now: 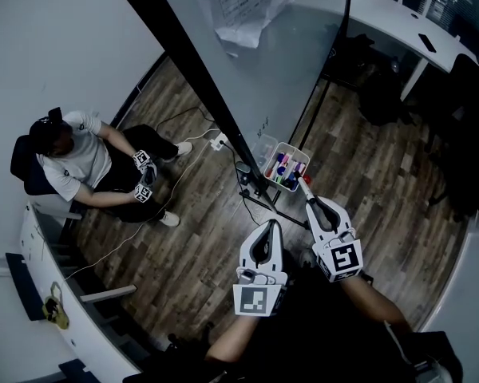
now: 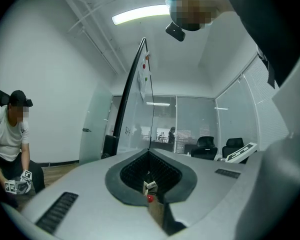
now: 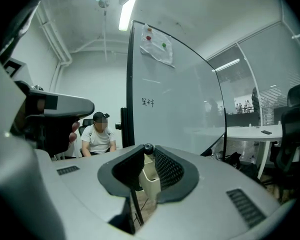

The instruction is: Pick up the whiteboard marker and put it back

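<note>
Here the slim whiteboard marker (image 3: 148, 148) is pinched at the very tips of the right gripper (image 3: 149, 152), whose jaws are closed on it and kept slightly apart by its barrel; only its dark rounded end is seen in the right gripper view. From the head view the marker (image 1: 304, 187) is seen projecting from the right gripper (image 1: 308, 199) towards the near corner of a white plastic basket (image 1: 272, 157), in which several coloured markers are stood. Whether the marker touches the basket's rim cannot be told. The basket is mounted at the bottom edge of a large glass whiteboard (image 1: 247, 70) held in a dark frame, and part of the basket (image 3: 151, 180) is glimpsed below the held marker, between the jaws. The left gripper (image 1: 270, 227) is held just beside the right one, over the brown wood-plank floor (image 1: 199, 238). In the left gripper view the left gripper (image 2: 149, 153) is shown with its jaw tips brought together and nothing gripped between them. A seated person in a white shirt and dark cap (image 1: 72, 162) is placed well apart, on the far side of the whiteboard's frame.
</note>
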{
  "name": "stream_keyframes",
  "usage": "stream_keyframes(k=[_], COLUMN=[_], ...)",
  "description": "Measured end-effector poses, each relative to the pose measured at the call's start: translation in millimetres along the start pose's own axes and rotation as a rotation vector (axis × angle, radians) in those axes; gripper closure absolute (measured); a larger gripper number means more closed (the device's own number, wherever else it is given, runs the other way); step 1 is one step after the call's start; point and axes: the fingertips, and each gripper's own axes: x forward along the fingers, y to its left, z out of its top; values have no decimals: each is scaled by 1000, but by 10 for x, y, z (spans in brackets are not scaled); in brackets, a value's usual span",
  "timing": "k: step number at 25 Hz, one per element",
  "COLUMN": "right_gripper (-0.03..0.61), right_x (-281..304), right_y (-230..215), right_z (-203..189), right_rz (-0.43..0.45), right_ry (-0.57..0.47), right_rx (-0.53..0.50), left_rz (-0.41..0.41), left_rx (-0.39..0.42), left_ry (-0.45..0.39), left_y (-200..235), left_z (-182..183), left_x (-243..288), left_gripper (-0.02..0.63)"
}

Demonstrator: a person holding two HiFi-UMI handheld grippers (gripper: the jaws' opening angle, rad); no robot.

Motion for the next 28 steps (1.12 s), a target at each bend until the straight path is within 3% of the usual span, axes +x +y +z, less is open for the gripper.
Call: stream_keyframes(k=[20,28], right_gripper=[500,500], right_x=[-461,-539], right_y=[186,216], right_z=[221,349], right_rz=[112,79], right_ry=[-53,-65], right_rx=[-3,-7], left_rz=[73,-4], left_rx=[79,41], left_ry=[0,-4], left_y=[-126,-37], left_z=[149,210], left_x=[-280,-212], left_gripper=[612,612])
